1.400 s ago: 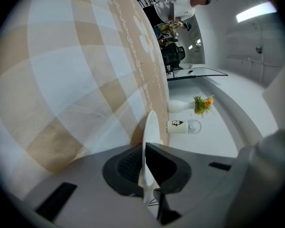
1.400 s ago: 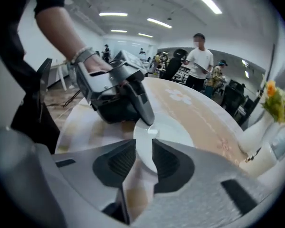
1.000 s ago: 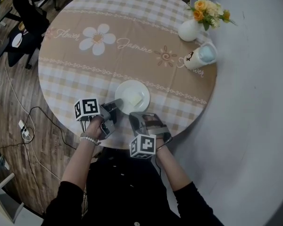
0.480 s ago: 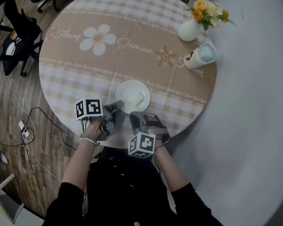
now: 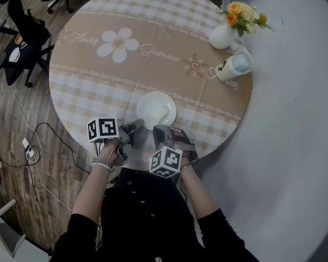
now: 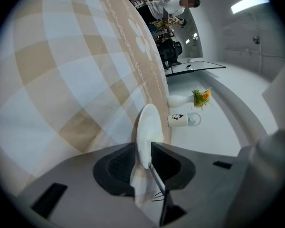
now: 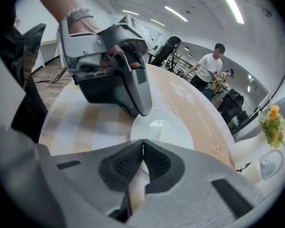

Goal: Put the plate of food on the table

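A white plate (image 5: 157, 109) with a pale piece of food (image 5: 162, 114) lies on the round table (image 5: 98, 86), near its front edge. My left gripper (image 5: 138, 125) is turned on its side and shut on the plate's near-left rim. In the left gripper view the plate (image 6: 147, 127) stands edge-on, its rim pinched in the left gripper (image 6: 143, 156). My right gripper (image 5: 159, 129) sits just in front of the plate, shut with nothing in it. In the right gripper view, the right gripper (image 7: 143, 146) has its pads together before the plate (image 7: 164, 129), and the left gripper (image 7: 141, 109) reaches the rim.
A white vase of flowers (image 5: 223, 34) and a white mug (image 5: 232, 65) stand at the table's far right. A chair (image 5: 22, 37) and floor cables (image 5: 30, 146) are at the left. The table's front edge runs just under both grippers. Two people (image 7: 211, 65) stand beyond the table.
Little has changed. My right gripper has edged a bit forward toward the plate's near rim; the left gripper keeps its hold and the plate stays on the table.
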